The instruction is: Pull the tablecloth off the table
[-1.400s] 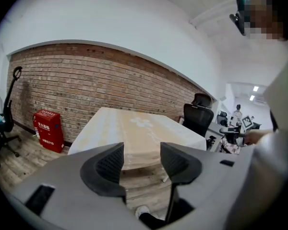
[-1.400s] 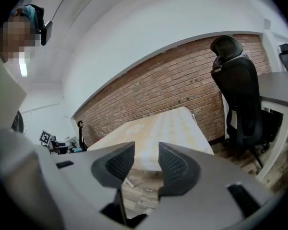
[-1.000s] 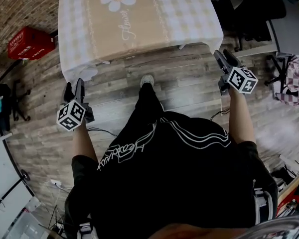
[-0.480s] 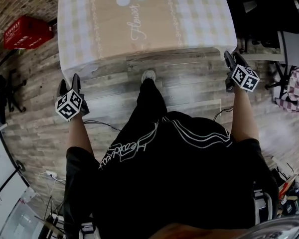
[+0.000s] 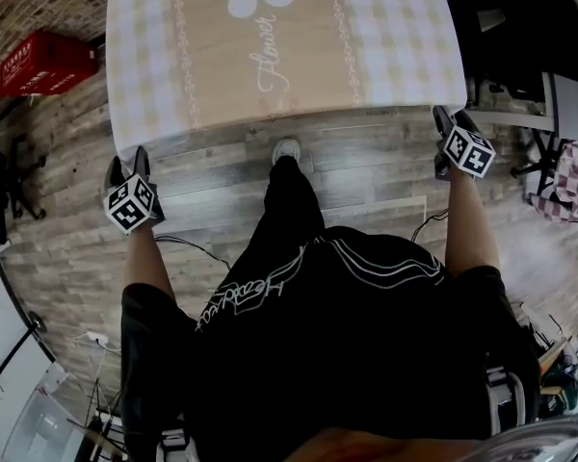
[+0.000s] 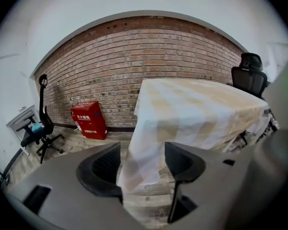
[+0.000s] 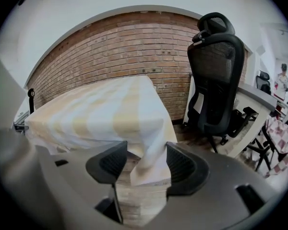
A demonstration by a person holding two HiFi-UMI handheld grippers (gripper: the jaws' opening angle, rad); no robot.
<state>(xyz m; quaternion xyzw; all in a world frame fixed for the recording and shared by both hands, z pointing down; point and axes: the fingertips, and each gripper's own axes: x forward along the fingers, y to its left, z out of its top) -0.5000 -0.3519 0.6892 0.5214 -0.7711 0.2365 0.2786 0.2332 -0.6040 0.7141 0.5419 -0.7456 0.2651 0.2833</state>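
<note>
A beige and white checked tablecloth (image 5: 270,46) with a daisy print covers the table ahead of me and hangs over its near edge. My left gripper (image 5: 127,162) is at the cloth's near left corner. In the left gripper view, that hanging corner (image 6: 144,128) lies between the jaws of the left gripper (image 6: 142,152), which stand wide apart. My right gripper (image 5: 453,118) is at the near right corner. In the right gripper view, the drooping corner (image 7: 151,143) hangs between the spread jaws of the right gripper (image 7: 146,152). Neither pair of pads presses the cloth.
A red box (image 5: 46,63) stands by the brick wall, left of the table. A black office chair (image 7: 216,80) and a desk (image 7: 259,99) stand close on the right. Another chair (image 6: 41,128) is at the far left. My shoe (image 5: 286,150) is near the table's edge, and a cable (image 5: 197,248) lies on the wooden floor.
Both grippers have moved forward to the tablecloth's near corners, the left one from well short of the table. I have stepped closer to the table.
</note>
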